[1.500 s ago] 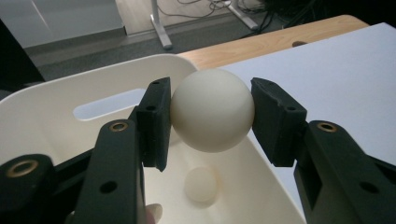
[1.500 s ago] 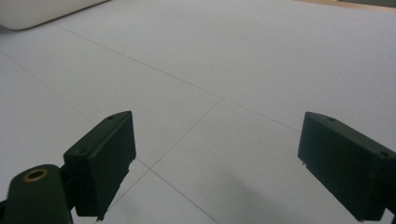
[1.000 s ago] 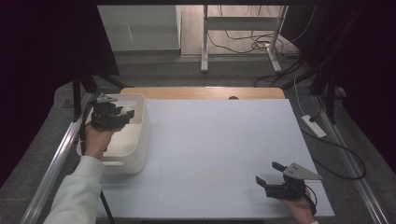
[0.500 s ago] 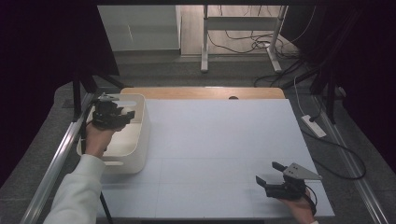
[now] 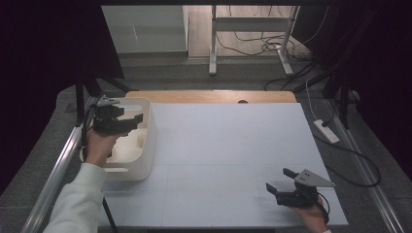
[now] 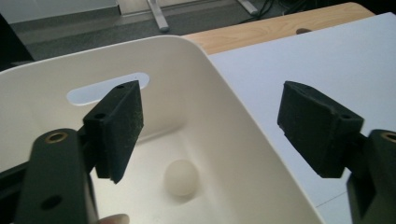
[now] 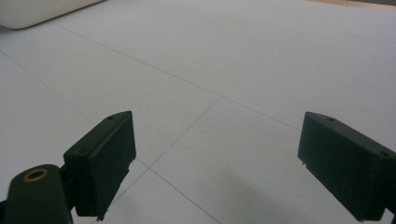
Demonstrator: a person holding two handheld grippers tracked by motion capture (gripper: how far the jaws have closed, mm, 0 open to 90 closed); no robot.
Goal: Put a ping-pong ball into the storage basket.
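A small, pale, matte ball (image 6: 181, 177) lies on the floor of the white bin (image 5: 148, 141), just released. Directly above it the left gripper (image 6: 210, 116) hangs with jaws that have just been opening, now spread with nothing between them. Lifting straight up should keep them off the bin's wall. Well away from the bin, the right gripper (image 5: 283, 180) waits over the white table (image 5: 228, 145), jaws wide apart, holding nothing.

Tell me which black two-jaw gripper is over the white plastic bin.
The left gripper, held above the white plastic bin holding a white ball. The right gripper sits over bare table.
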